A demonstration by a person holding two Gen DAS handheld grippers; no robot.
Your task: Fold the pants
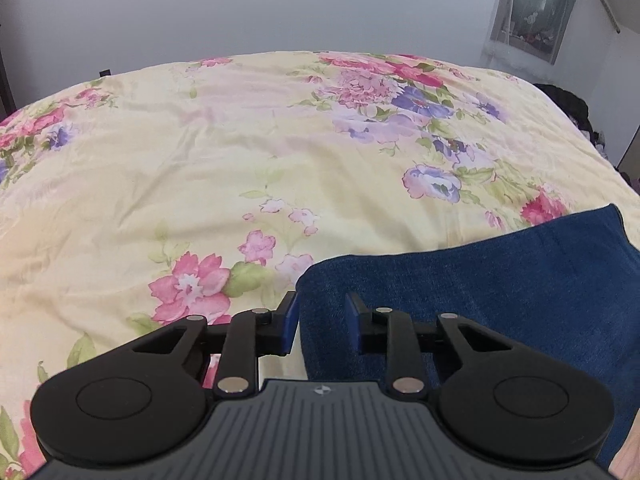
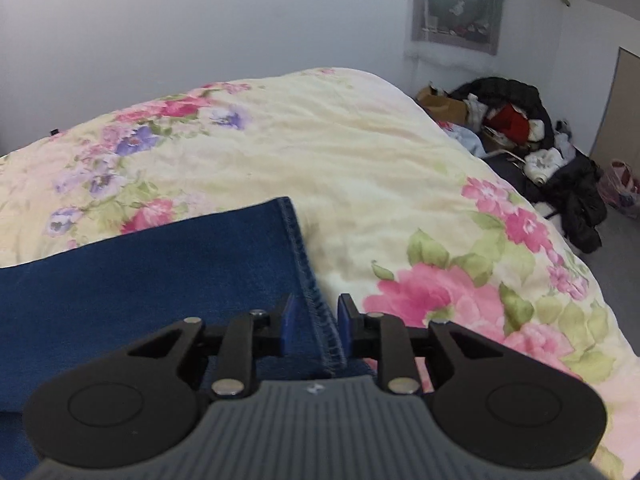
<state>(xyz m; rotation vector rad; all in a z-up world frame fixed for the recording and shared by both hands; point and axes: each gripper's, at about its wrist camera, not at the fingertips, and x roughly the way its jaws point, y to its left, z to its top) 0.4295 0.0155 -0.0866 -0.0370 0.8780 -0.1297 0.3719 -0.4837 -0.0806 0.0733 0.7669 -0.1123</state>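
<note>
Fingertips first: left gripper (image 1: 322, 322) sits at bottom centre of its view, blue pads apart w/ a clear gap. The rounded fold edge of the pants (image 1: 500, 304) lies betw. the jaws, but neither pad presses on it, so it's loose, not pinched. Right gripper (image 2: 316, 322), also bottom centre, straddles the stitched hem (image 2: 316, 300) of the denim; pads stand a little off the seam on both sides, so no grip there either, as far as I can see.

Pants (image 2: 152, 276) lie flat as a dark blue band on the floral bedspread (image 1: 200, 168): lower right in the left view, lower left in the right view, i.e. stretched betw. the two tools. Far corner of the hem looks neat. Clothes pile (image 2: 520, 136) sits upper right, off the bed, irrelevant.

Step, I'd say: betw. folds, one fold laid down, both ends freed or about to be re-pinched. Next move prob. needs both jaws to bite all denim layers at once, then lift evenly so the band doesn't skew.
</note>
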